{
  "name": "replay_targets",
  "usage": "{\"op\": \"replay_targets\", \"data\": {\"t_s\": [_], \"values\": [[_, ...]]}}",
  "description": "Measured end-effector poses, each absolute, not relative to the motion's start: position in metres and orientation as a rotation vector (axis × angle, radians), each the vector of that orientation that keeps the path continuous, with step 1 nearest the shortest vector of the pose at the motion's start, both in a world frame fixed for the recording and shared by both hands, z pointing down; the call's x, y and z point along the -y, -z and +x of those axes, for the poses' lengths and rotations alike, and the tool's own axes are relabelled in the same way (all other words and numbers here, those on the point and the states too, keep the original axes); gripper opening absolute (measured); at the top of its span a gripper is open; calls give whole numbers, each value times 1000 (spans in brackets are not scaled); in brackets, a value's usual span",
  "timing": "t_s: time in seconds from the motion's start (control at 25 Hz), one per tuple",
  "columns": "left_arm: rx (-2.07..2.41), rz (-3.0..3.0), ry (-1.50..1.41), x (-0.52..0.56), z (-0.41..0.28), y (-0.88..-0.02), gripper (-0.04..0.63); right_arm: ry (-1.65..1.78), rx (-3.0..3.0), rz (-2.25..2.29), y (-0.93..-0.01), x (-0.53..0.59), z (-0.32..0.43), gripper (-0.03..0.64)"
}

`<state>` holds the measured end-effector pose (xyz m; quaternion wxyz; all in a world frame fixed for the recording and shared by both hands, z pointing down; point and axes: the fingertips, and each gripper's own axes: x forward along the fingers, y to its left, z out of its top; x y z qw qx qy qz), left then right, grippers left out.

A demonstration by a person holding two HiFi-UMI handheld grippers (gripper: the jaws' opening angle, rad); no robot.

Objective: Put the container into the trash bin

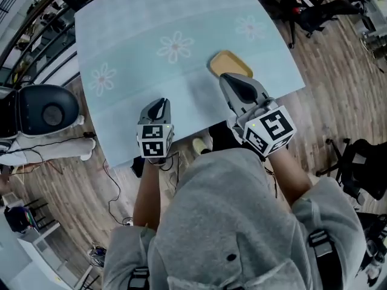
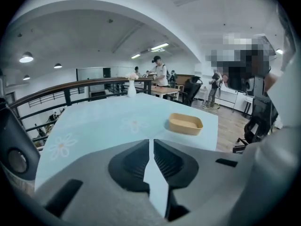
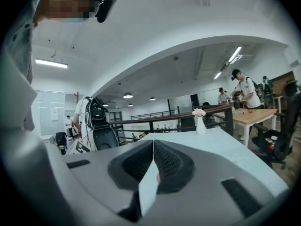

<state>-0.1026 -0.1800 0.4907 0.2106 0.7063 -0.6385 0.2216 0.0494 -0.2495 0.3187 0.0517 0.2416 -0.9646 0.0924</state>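
A shallow tan container [image 1: 230, 64] lies near the right edge of the table, which has a pale blue flowered cloth [image 1: 151, 35]. The left gripper view has it ahead and to the right [image 2: 186, 123]. My right gripper [image 1: 233, 80] hovers just on the near side of the container, jaws together and empty [image 3: 153, 144]. My left gripper [image 1: 158, 106] is over the table's near edge, its jaws [image 2: 151, 142] all but closed with nothing between them. The black trash bin [image 1: 45, 110] stands on the floor left of the table.
A white vase [image 2: 131, 87] stands at the table's far end by a dark railing [image 2: 84, 86]. Black office chairs [image 1: 357, 168] sit right of the table, and cables [image 1: 112, 192] trail on the wooden floor. People [image 2: 160, 72] stand at a far table.
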Motion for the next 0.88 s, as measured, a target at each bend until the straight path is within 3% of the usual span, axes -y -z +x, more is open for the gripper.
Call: {"op": "replay_targets", "data": {"t_s": [0.64,0.88], "values": [[1275,2337,-804,281,66,-520,49,-350,2802,1155,-338,299,169,26],[1058,2417,-900,294,126,-535,86,-406,2744,1273,-350,313,205,26]]}}
